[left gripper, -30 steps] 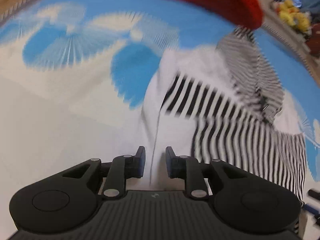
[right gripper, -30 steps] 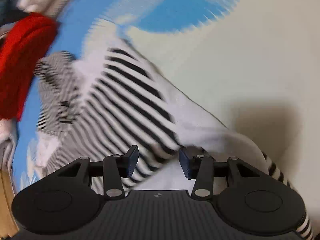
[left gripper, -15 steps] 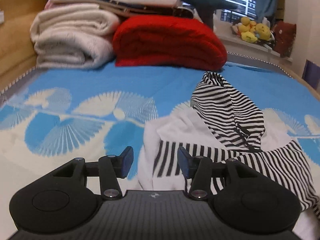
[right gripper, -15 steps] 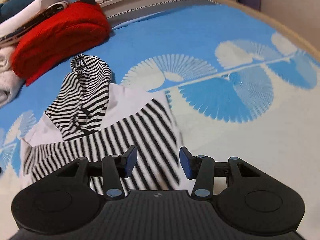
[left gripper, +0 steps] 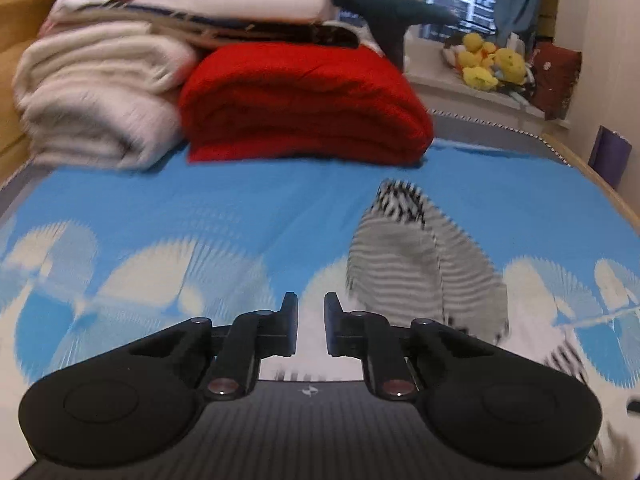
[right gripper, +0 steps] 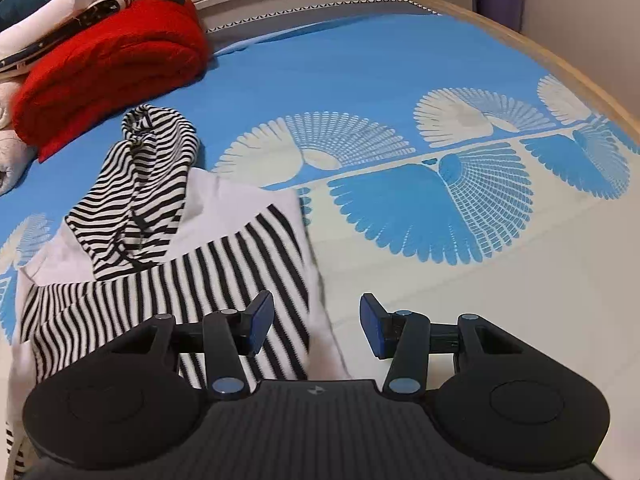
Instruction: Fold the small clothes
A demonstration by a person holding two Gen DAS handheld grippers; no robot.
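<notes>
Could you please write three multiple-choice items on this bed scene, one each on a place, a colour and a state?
1. Where does the striped hooded garment lie?
A. On the blue patterned bedspread
B. On the window ledge
C. On top of the folded blanket

2. What colour is the folded blanket behind the garment?
A. Green
B. Red
C. Yellow

3. What is between the right tool's pads?
A. A sleeve
B. The hood
C. Nothing

Key: 1 A, it is spread out on the bedspread; 2 B, the bundle is bright red; 3 C, the pads stand apart with a clear gap.
</notes>
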